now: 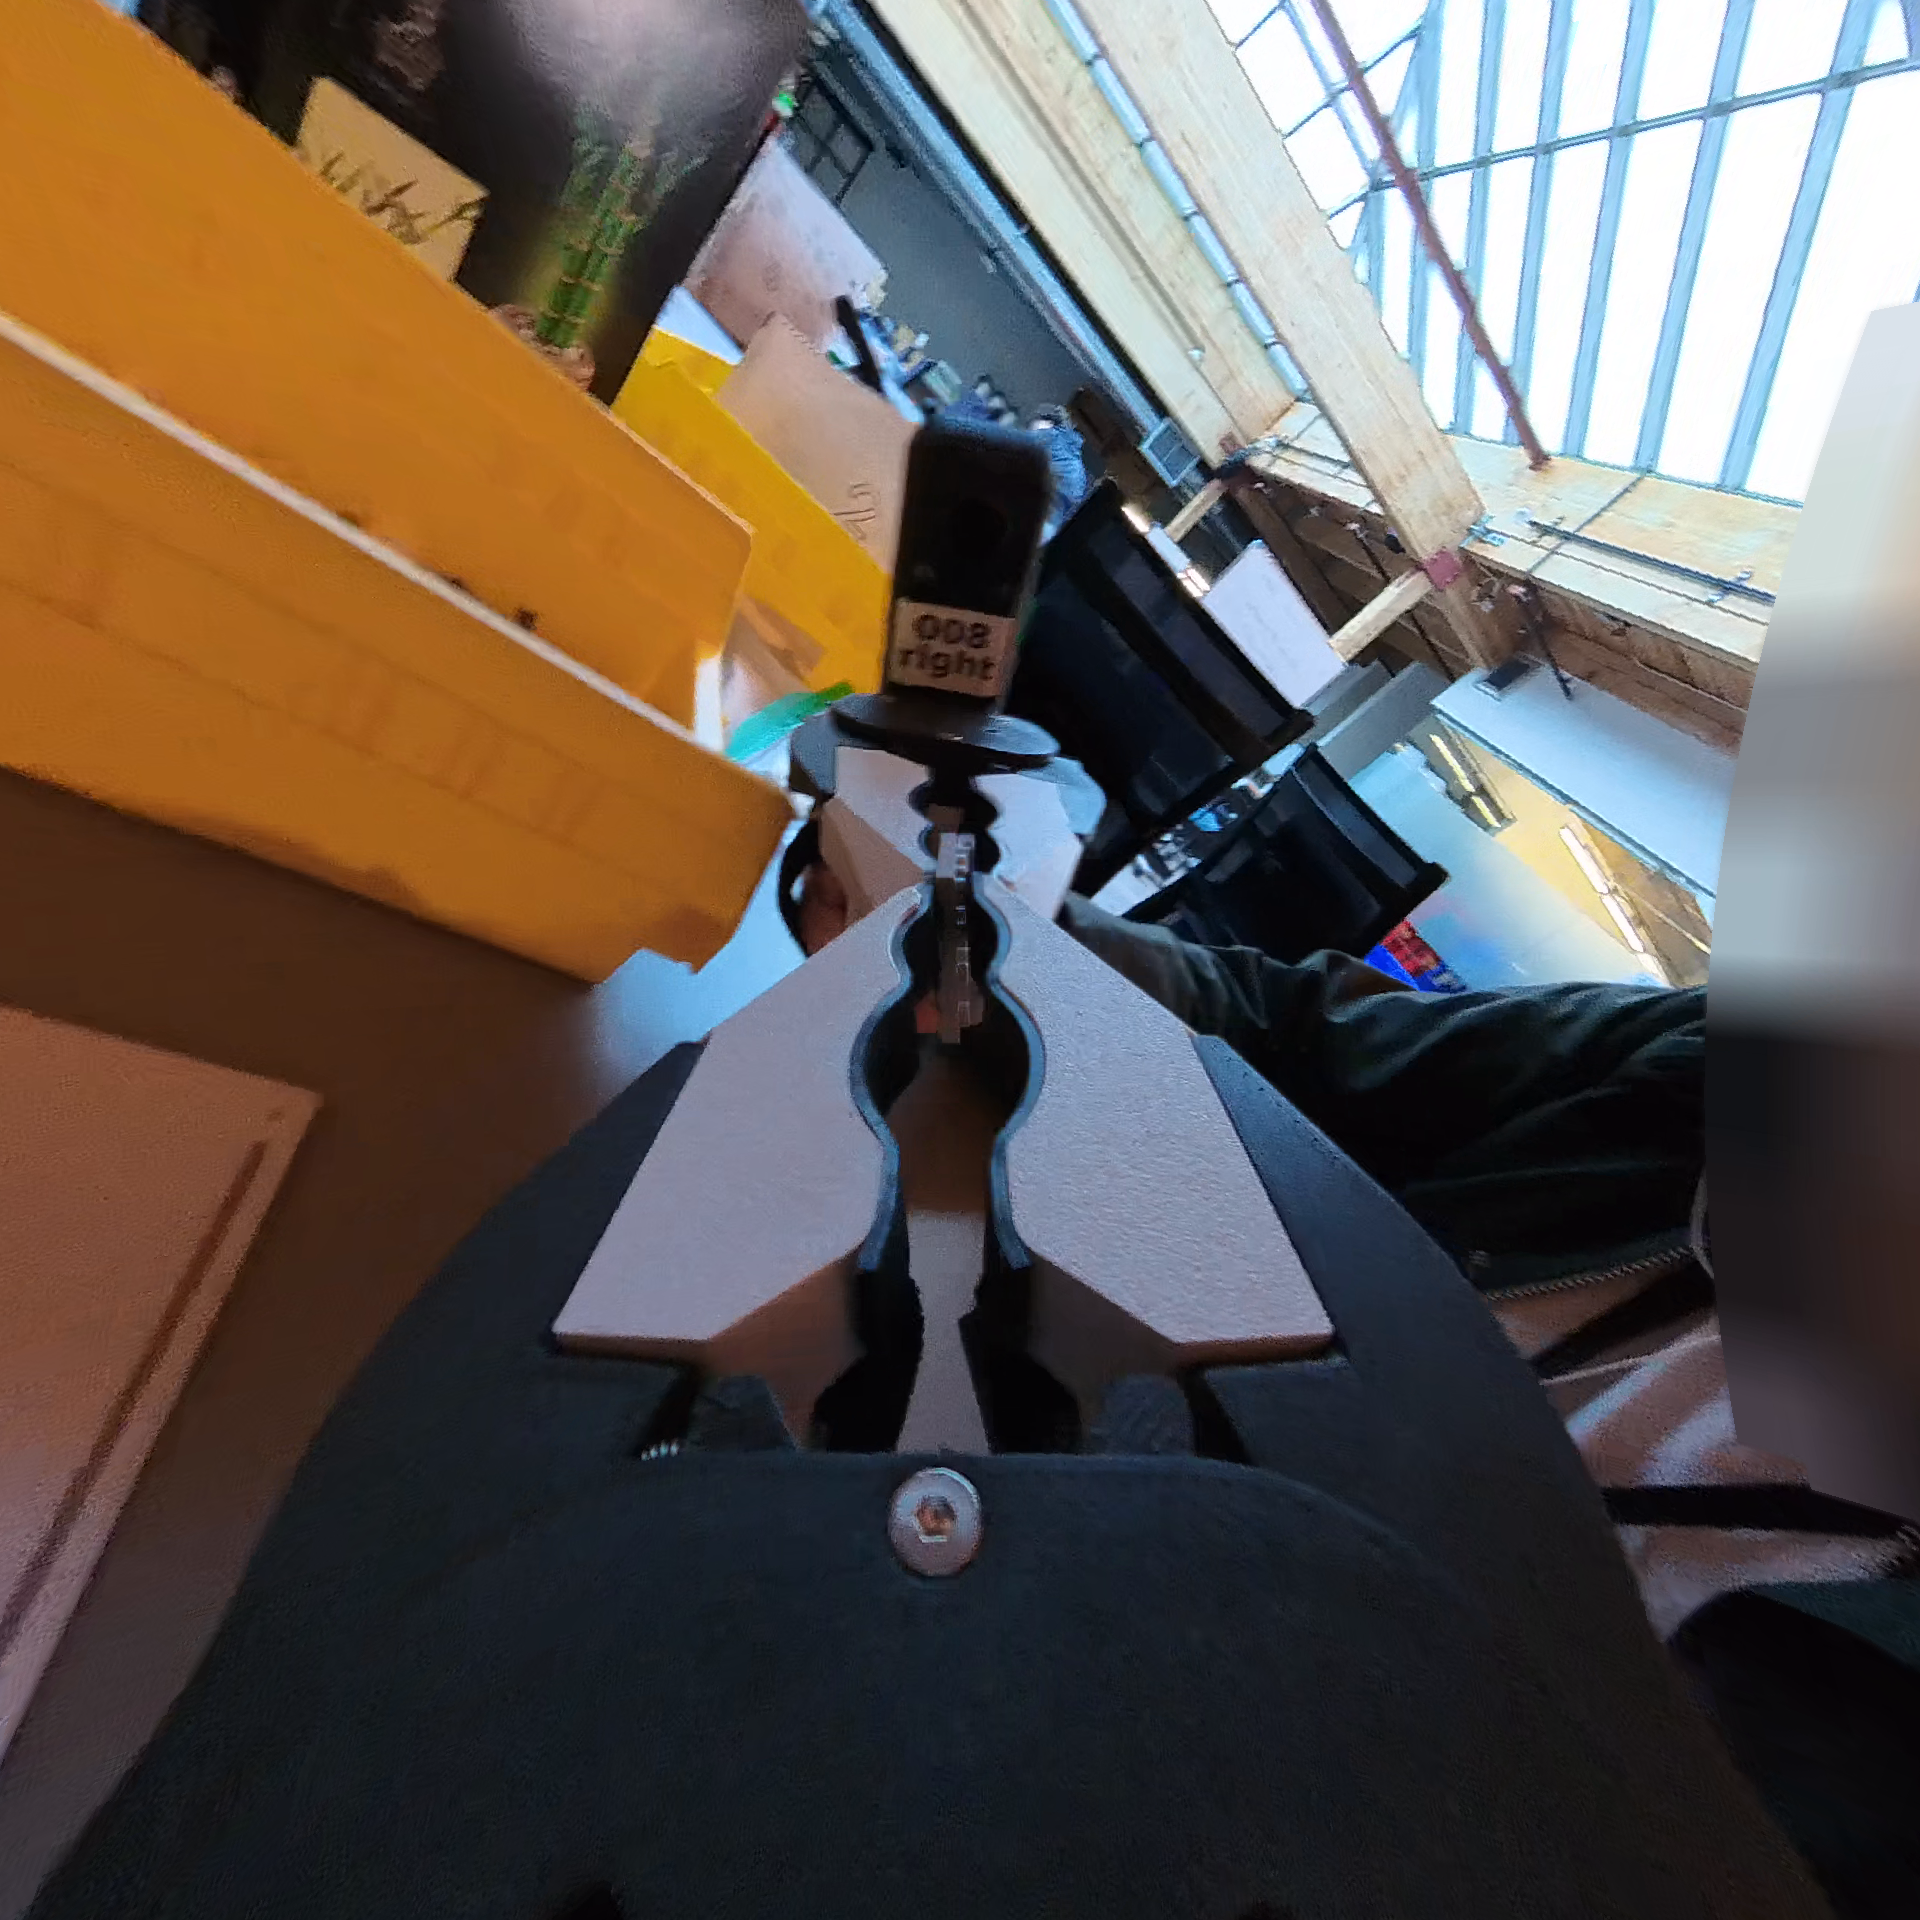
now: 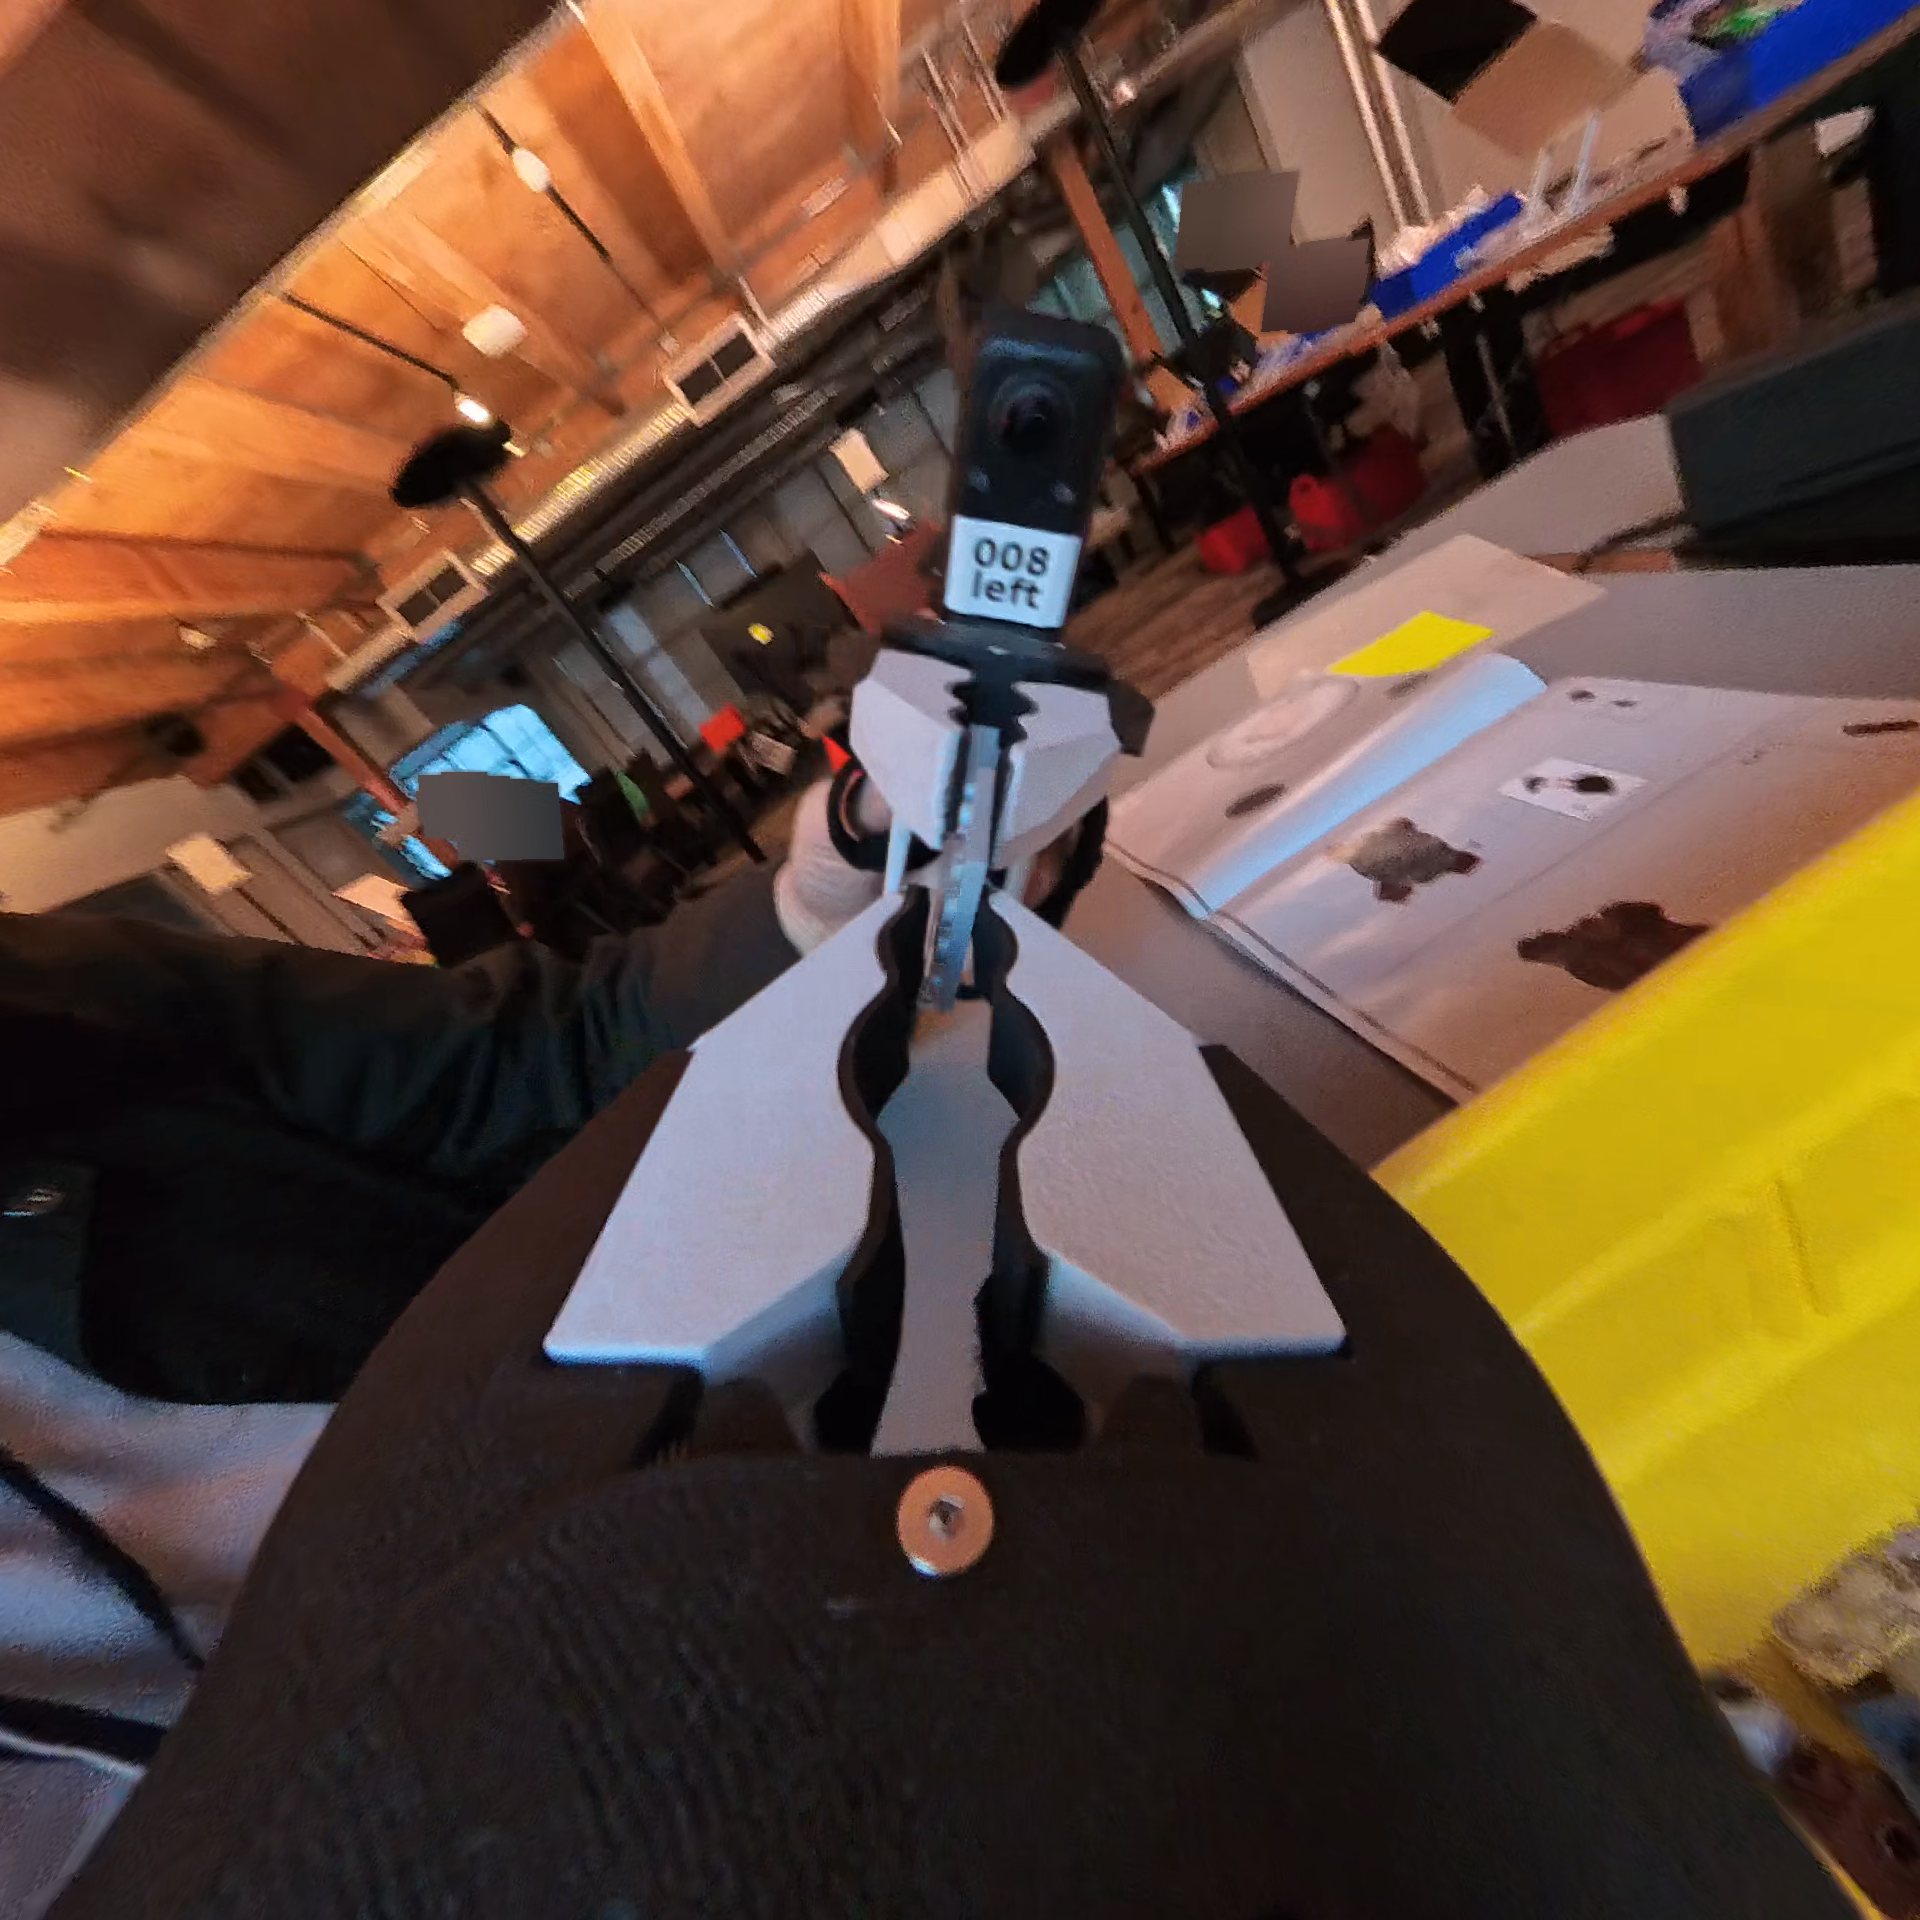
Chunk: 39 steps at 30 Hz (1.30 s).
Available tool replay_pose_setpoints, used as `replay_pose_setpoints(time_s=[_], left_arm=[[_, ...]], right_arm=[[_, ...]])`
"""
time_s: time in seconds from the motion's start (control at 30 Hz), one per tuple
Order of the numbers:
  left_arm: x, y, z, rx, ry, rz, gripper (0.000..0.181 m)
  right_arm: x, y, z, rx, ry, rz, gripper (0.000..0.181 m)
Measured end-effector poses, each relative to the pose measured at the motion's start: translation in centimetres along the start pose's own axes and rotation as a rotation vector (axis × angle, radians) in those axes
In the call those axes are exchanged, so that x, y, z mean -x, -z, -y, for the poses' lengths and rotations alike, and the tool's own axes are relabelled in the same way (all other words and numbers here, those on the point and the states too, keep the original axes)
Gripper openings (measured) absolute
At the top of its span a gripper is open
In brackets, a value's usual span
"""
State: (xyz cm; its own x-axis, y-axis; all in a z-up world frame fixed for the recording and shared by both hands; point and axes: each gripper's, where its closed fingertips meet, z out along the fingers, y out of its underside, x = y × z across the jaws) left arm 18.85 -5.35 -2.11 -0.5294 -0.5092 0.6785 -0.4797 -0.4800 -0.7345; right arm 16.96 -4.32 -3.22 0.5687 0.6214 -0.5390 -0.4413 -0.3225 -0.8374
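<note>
Opposed grippers, tip to tip. The left gripper point(image 1: 948, 914) and right gripper point(image 2: 951, 920) each have their jaws drawn nearly together on one thin metal strip point(image 1: 956, 966), which spans the gap at 12 o'clock in both wrist views. Blur makes the firmness of either pinch uncertain. Orange crates point(image 1: 312, 623) lie at 10 o'clock in the left view and a yellow bin point(image 2: 1662, 1195) at 4 o'clock in the right. Risk: any twist or pull between the hands could bend the strip or slip it from a shallow fingertip grip.
</note>
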Motion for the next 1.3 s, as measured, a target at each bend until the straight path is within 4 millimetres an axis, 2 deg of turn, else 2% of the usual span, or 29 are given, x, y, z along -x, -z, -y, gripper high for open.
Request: replay_pose_setpoints(time_s=[0.1, 0.23, 0.33, 0.4, 0.5, 0.57, 0.6, 0.63, 0.83, 0.97, 1.07, 1.2, 1.3], left_arm=[[1.7, 0.5, -0.5, 0.016, 0.071, 0.035, 0.002], [2.7, 1.3, -0.9, 0.052, 0.163, 0.096, 0.002], [2.9, 1.7, -1.0, 0.084, 0.160, 0.171, 0.003], [3.4, 2.2, -1.1, 0.107, 0.142, 0.261, 0.003], [3.5, 2.2, -1.7, 0.161, 0.141, 0.341, 0.002], [3.3, 1.9, -2.0, 0.168, 0.153, 0.348, 0.003], [3.4, 1.7, -2.1, 0.175, 0.151, 0.360, 0.002], [3.5, 1.7, -2.3, 0.183, 0.144, 0.376, 0.003], [4.0, 1.6, -2.4, 0.198, 0.079, 0.457, 0.003], [4.1, 1.0, -3.4, 0.254, 0.080, 0.442, 0.004], [4.3, 0.7, -3.4, 0.237, 0.073, 0.429, 0.004], [3.0, 0.4, -2.2, 0.161, 0.096, 0.313, 0.003], [2.7, 0.3, -2.1, 0.194, 0.015, 0.355, 0.003]], right_arm=[[-1.2, 0.0, -1.2, 0.087, 0.152, -0.096, 0.023], [-2.1, -0.6, -3.1, 0.259, 0.527, -0.276, 0.055], [-3.1, -0.4, -2.7, 0.304, 0.808, -0.455, 0.058], [-3.0, -0.3, -2.2, 0.305, 0.907, -0.506, 0.058], [-3.0, -0.2, -1.9, 0.306, 0.947, -0.536, 0.057], [-3.3, -0.2, -2.2, 0.331, 0.946, -0.547, 0.047], [-3.4, -0.2, -2.4, 0.347, 0.958, -0.552, 0.034], [-3.4, -0.2, -2.5, 0.360, 0.978, -0.555, 0.033], [-4.1, -0.1, -2.7, 0.425, 1.007, -0.621, 0.033], [-4.0, -0.1, -2.7, 0.430, 1.016, -0.623, 0.033], [-4.4, 0.3, -2.7, 0.465, 1.059, -0.654, 0.033], [-3.1, 0.4, -1.1, 0.397, 1.100, -0.679, 0.031], [-2.8, 0.6, -1.0, 0.407, 1.135, -0.683, 0.031]])
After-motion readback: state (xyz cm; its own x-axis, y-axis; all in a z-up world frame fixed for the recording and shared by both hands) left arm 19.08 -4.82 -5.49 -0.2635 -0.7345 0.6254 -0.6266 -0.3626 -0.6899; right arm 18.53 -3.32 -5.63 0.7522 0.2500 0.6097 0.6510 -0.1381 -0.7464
